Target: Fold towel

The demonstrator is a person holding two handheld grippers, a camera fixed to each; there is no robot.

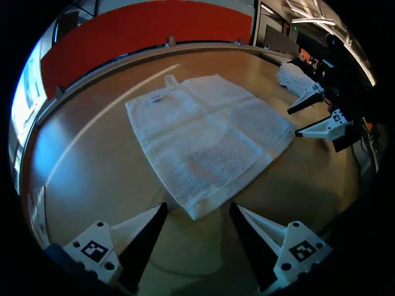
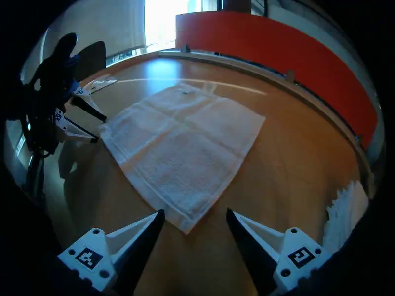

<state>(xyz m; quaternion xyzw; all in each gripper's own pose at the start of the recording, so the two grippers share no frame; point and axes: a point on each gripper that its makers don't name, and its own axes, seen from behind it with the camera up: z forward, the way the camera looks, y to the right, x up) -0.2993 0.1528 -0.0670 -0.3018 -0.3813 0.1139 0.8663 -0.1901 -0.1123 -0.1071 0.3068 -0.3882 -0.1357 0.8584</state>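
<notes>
A white towel (image 1: 210,135) lies spread flat on the wooden table (image 1: 98,163), with crease lines across it and a small tag near its far edge. My left gripper (image 1: 197,209) is open, its fingers on either side of the towel's near corner, just short of it. In the right gripper view the same towel (image 2: 180,148) lies flat, and my right gripper (image 2: 193,214) stands open around its own near corner. Each view also catches the other gripper across the towel: the right gripper (image 1: 295,122) and the left gripper (image 2: 100,129), both open.
A stack of folded white towels (image 1: 295,78) sits at the table's far right, seen again as white towels (image 2: 345,212) at the right. A red partition (image 1: 148,29) runs behind the curved table edge. Small white papers (image 2: 101,83) lie near the window side.
</notes>
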